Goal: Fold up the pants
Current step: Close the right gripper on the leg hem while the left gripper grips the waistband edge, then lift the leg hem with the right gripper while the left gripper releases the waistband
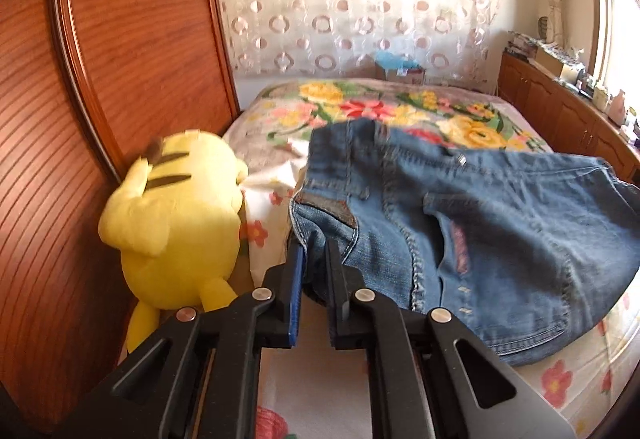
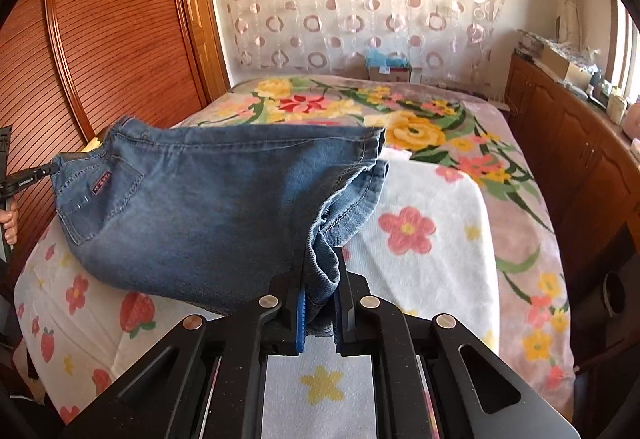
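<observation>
1. Your left gripper (image 1: pixel 314 251) is clamped narrow on the waistband corner of the jeans (image 1: pixel 460 219); your right gripper (image 2: pixel 322 279) is pinched on a bunched wad of denim at the hem end.
2. The jeans hang between your two tools, lifted at both ends, with the middle sagging onto the white flowered sheet (image 2: pixel 420 207) just beyond the right jaws.
3. Risk: the right pinch holds a thick, uneven bunch. A layer may slip out if you pull the cloth taut, and the fold would go crooked.
4. Risk: the left bite is only a small corner near the fingertips, so a tug could strip it.
5. Risk: the yellow plush toy (image 1: pixel 172 215) sits just left of your left tool, and swinging that way could knock it.
6. Only the left view shows the toy and waistband button; only the right view shows the hem layers, the back pocket and your other hand (image 2: pixel 10 221) on the left tool's handle.
</observation>
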`<state>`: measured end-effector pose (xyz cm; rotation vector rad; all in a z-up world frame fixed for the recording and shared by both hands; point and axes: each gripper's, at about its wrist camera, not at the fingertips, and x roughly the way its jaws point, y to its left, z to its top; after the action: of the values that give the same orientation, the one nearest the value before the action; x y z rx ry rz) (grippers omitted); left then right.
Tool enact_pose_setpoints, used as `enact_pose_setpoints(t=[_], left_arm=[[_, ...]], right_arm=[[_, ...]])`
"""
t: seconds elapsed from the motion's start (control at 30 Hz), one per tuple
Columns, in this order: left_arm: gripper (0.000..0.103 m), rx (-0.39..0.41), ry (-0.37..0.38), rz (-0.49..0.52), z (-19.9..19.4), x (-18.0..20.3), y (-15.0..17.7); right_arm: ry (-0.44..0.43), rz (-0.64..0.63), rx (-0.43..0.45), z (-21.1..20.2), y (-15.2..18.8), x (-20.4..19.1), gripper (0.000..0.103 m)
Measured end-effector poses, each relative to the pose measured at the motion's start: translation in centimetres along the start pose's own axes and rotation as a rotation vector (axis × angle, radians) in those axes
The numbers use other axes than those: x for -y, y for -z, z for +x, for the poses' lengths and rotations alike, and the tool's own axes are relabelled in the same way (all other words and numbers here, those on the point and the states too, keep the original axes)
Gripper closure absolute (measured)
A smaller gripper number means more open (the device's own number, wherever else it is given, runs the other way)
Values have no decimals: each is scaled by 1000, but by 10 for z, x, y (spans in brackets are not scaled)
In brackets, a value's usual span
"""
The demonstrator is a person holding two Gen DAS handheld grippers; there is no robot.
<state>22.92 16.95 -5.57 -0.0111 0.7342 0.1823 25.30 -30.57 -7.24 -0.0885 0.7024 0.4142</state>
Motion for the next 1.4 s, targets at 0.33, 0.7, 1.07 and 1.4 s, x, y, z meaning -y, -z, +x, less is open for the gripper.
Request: enact_pose_setpoints(t=[0.33,0.7,1.07,1.4], left_arm=[[92,51,61,34,-37,21,-4],[92,54,188,63,-87,55,51],[92,-18,190,90,-88,78,102],[84,-69,171,98,-86,77,112]], right_arm=[[42,29,74,-54,20,9,94],[121,91,84,-126,82,13,94],[139,185,-2,-141,127,9,94],[145,239,-36,-133,131,18,89]])
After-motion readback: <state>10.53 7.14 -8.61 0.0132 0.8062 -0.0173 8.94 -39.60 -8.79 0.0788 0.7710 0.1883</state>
